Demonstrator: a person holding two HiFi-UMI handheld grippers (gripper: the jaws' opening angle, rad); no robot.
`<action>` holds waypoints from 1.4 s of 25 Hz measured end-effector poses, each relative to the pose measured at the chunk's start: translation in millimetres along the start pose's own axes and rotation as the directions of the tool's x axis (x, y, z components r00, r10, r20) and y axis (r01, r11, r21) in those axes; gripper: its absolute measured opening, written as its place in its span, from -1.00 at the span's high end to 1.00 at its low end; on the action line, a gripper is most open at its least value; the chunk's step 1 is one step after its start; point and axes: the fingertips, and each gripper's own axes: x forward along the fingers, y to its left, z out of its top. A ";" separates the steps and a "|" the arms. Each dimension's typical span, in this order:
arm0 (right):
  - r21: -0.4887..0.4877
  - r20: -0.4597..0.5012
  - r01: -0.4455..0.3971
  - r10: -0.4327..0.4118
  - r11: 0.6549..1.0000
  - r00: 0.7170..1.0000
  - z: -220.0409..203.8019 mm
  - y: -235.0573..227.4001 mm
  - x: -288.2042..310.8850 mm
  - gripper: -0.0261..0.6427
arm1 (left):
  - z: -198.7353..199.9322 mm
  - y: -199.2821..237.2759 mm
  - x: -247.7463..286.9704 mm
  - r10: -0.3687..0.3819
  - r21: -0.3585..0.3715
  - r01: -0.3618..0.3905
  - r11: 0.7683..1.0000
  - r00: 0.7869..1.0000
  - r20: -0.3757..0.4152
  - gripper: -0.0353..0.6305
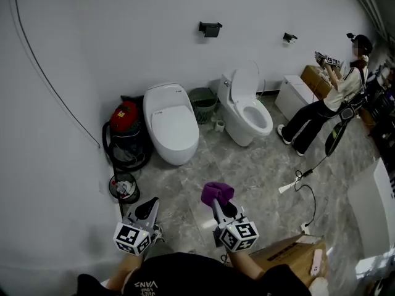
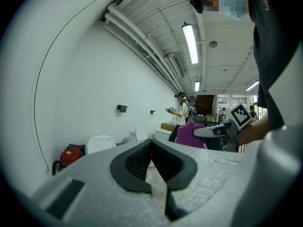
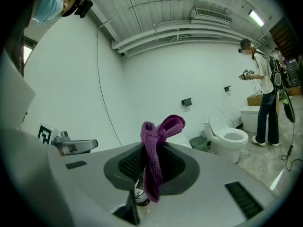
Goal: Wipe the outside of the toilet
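Two white toilets stand against the far wall: one with its lid down (image 1: 170,121) and one with its lid up (image 1: 247,108). My right gripper (image 1: 217,205) is shut on a purple cloth (image 1: 216,192), which sticks up in a loop above the jaws (image 3: 158,141). It hovers over the floor, well short of both toilets. My left gripper (image 1: 150,205) is beside it to the left, shut with nothing in it (image 2: 151,143). The open toilet (image 3: 228,137) shows to the right in the right gripper view, and the closed one (image 2: 99,144) at left in the left gripper view.
A red vacuum (image 1: 125,117) with a hose sits left of the closed toilet. A green bin (image 1: 203,103) stands between the toilets. A person (image 1: 336,97) stands at the back right by a white unit (image 1: 295,96). A cable (image 1: 303,179) lies on the floor; a cardboard box (image 1: 296,258) is near my right.
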 end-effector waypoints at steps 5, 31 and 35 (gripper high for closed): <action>-0.022 -0.003 0.017 -0.017 1.000 1.000 4.3 11.5 57.1 0.73 | 0.4 49.4 14.3 -0.075 -0.017 0.075 0.997 0.997 -0.016 0.88; -0.120 -0.120 -0.028 0.013 0.992 0.993 -7.1 16.0 285.8 0.73 | -20.6 255.3 96.5 0.023 -0.107 -0.027 0.994 0.999 -0.047 0.88; -0.153 -0.138 -0.068 0.046 0.986 0.989 -10.3 -6.0 304.7 0.73 | -27.6 254.8 126.6 0.078 -0.122 -0.082 0.989 0.996 -0.038 0.88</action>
